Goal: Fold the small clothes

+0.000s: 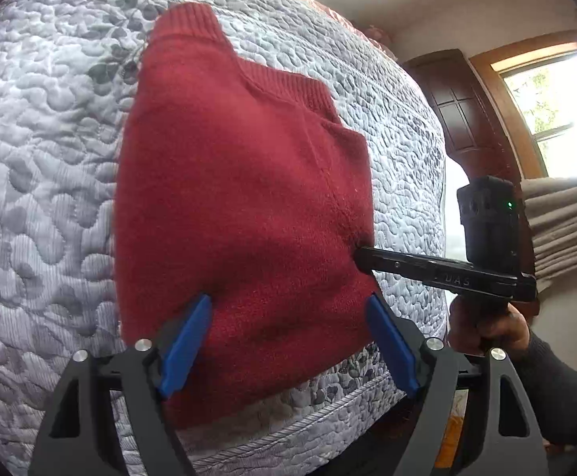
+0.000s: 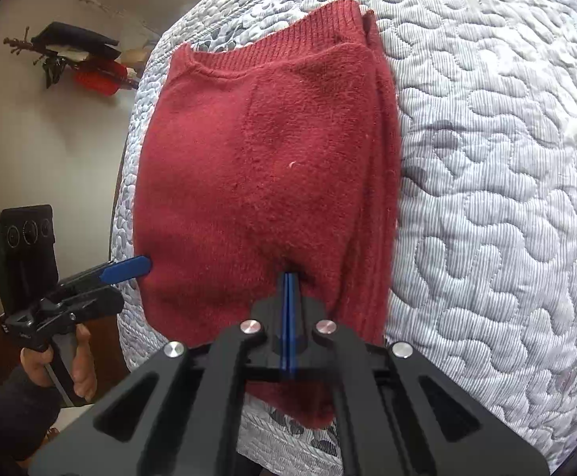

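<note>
Saw the right gripper (image 2: 288,277) clenched, pads pressed flat together on what looked like a pinch of the red sweater (image 1: 229,198) at its near right edge, with the cloth puckered at the tip. Found the left gripper (image 1: 288,301) released, jaws spread wide across the near hem and grasping nothing. Noted a hand (image 1: 487,329) wrapped round the right handle.

Found the sweater already folded narrow, sleeves tucked in, ribbed collar at the far end, lying flat close to the near edge of the bed (image 1: 50,158).

Judged the step in hand to be lifting the hem toward the collar. Called for closing the left side on every layer at the opposite corner, level with the right pinch. Called too for raising both corners together and laying them down square, without dragging the lower layers. Looked like thick, fuzzy knit, likely to bunch if pulled unevenly.

Showed a pale quilted cover with grey leaf patterns, soft and yielding. Beyond it, made out a dark wooden door (image 1: 459,111), a bright window (image 1: 546,111), a gathered curtain (image 1: 566,214) and clothes hung on a wall rack (image 2: 70,59).
</note>
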### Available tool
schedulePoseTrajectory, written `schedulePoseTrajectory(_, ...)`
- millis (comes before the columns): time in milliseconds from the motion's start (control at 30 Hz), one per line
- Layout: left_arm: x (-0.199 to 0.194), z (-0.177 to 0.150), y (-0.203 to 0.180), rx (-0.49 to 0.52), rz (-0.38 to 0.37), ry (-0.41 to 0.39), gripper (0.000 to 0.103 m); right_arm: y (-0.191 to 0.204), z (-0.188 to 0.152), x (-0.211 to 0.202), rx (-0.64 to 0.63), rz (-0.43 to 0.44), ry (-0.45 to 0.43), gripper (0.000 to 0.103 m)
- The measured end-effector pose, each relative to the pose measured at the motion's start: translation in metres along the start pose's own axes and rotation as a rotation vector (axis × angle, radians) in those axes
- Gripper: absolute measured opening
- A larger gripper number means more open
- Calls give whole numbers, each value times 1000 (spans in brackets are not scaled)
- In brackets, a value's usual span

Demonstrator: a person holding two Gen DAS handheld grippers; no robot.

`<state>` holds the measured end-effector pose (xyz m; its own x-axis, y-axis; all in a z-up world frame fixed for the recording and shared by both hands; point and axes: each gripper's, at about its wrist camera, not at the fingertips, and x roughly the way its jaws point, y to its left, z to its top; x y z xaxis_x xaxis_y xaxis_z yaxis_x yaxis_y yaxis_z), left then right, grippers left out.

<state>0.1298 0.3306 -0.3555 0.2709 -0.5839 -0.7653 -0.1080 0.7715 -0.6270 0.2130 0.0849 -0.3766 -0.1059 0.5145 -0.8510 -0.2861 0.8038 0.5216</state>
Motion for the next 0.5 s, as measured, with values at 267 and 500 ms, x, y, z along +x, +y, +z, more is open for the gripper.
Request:
schedulePoseTrajectory(267, -106, -44, -86, 40, 288, -40, 92, 101, -73, -113, -71, -287, -90, 92)
schedulePoseTrajectory(500, -233, -113, -187, 103, 337, -159, 92, 200, -153, -228, -115, -369, -250, 100)
